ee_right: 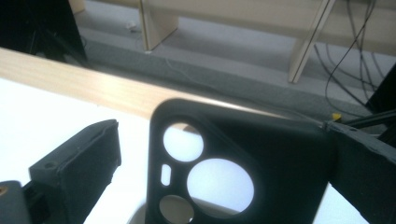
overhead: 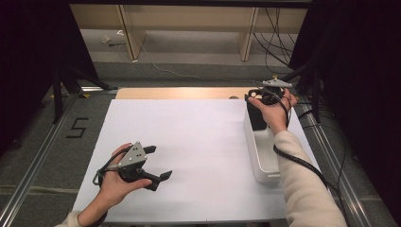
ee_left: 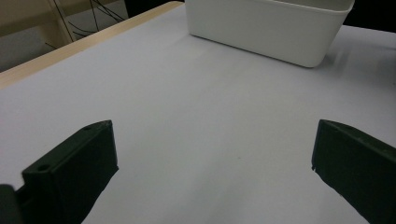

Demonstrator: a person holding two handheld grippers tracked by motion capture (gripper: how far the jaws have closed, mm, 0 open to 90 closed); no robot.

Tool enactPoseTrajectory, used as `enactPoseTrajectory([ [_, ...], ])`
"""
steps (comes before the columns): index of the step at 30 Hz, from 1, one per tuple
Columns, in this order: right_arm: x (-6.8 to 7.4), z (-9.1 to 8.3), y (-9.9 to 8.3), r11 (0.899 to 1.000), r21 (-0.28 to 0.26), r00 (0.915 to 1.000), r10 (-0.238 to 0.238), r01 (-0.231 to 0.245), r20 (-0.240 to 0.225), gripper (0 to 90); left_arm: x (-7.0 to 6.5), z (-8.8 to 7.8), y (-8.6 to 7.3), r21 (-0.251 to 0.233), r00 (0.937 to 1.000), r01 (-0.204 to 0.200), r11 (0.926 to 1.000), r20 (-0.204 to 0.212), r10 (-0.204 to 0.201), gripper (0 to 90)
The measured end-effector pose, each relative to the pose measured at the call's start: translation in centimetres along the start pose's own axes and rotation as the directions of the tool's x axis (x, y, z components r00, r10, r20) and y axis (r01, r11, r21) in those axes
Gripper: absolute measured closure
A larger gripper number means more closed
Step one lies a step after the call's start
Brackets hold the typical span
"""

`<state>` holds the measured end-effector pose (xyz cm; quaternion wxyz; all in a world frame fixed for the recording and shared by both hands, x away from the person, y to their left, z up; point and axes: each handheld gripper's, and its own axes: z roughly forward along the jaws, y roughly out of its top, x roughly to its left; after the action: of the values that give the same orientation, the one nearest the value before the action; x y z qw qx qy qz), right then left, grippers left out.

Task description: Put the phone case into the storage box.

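At the far right of the table [overhead: 189, 142], my right claw [overhead: 265, 97] hangs over the far end of the white bin [overhead: 265, 161]. From the high view, the black phone case [overhead: 257, 118] stands upright inside that end of the bin, directly below the claw.

Right claw: the right gripper view shows the case [ee_right: 261, 163] between my 2 jaws. The left jaw stands clear of it with a plain gap. The right jaw sits at the case's edge; I cannot tell whether it touches. I judge the jaws to be wide and no longer pressing, so the case is not gripped.

Left claw [overhead: 158, 163]: it rests near my side of the table on the white sheet, well apart from the bin. The left gripper view shows both jaws spread wide with nothing between them and the bin [ee_left: 266, 28] farther off.

Progress, as a judgement: the work in hand appears to be placing the case into the bin. The carry and the lowering look done, and the release looks made or nearly so. Whether the case leans on the bin wall or rests on its floor is hidden by my hand.

Remaining: draw the right claw up and away without catching the case's edge. I see no other loose item on the table awaiting handling.
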<state>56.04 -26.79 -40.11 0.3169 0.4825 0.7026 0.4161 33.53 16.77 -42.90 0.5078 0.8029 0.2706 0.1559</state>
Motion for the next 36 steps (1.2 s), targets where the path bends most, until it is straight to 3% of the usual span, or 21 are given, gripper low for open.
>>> enactPoseTrajectory([
  [27, 0.7, -2.6, 1.1, 0.997, -0.065, 0.9996, -0.030, 0.029, -0.005, 0.6, 0.0, 0.0, 0.0, -0.003, 1.0000, 0.001, 1.0000, -0.007, -0.001, 0.0],
  [36, 1.5, -3.4, 1.5, 0.993, -0.116, 0.9994, -0.033, 0.033, -0.002, 1.9, 0.0, -0.1, 0.0, -0.005, 1.0000, 0.001, 1.0000, -0.003, -0.001, 0.0],
])
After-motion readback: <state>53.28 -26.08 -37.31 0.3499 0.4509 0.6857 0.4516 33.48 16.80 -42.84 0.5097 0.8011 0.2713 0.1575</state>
